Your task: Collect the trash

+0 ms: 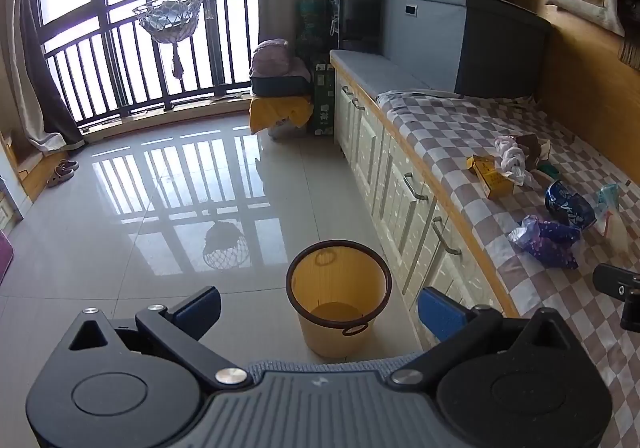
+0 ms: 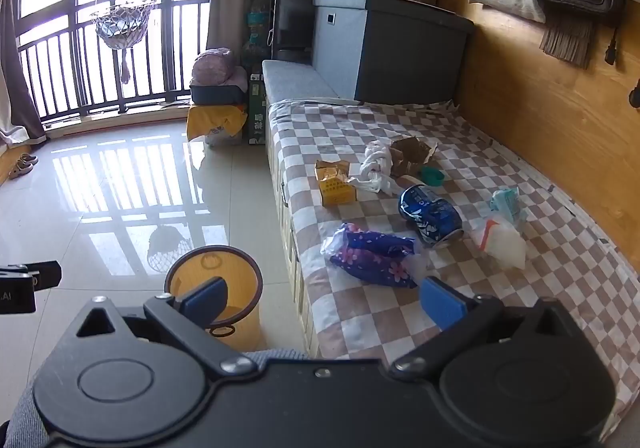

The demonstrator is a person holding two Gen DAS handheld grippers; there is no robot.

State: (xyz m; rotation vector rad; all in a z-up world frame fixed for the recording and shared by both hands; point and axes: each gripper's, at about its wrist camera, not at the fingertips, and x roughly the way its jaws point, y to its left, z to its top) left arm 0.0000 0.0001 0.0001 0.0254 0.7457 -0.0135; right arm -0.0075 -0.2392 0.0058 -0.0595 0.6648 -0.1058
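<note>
Left hand-held gripper (image 1: 319, 310): blue-padded fingers spread wide, holding nothing, hanging over the floor above the bin.
Right hand-held gripper (image 2: 323, 300): fingers spread wide, holding nothing, at the near edge of the counter, just short of the purple wrapper.
Yellow plastic waste bin with dark rim (image 1: 338, 294): upright on the glossy tiled floor (image 1: 160, 207), just beside the white cabinet fronts; inside looks bare.
Checked brown-and-white cloth-covered counter (image 2: 500, 288): carries all the trash.
Crumpled purple flower-print wrapper (image 2: 372, 254): nearest the counter's front edge.
Crushed blue drink can (image 2: 430, 215): on its side, just behind the wrapper.
Clear plastic bag with orange mark (image 2: 502, 240): right of the can, a pale teal packet (image 2: 508, 203) touching it behind.
Yellow cardboard box (image 2: 335, 183): further back, beside a twisted white plastic bag (image 2: 376, 167).
Torn brown cardboard piece (image 2: 412, 155): behind the white bag, a green lid (image 2: 432, 175) just beside it.
</note>
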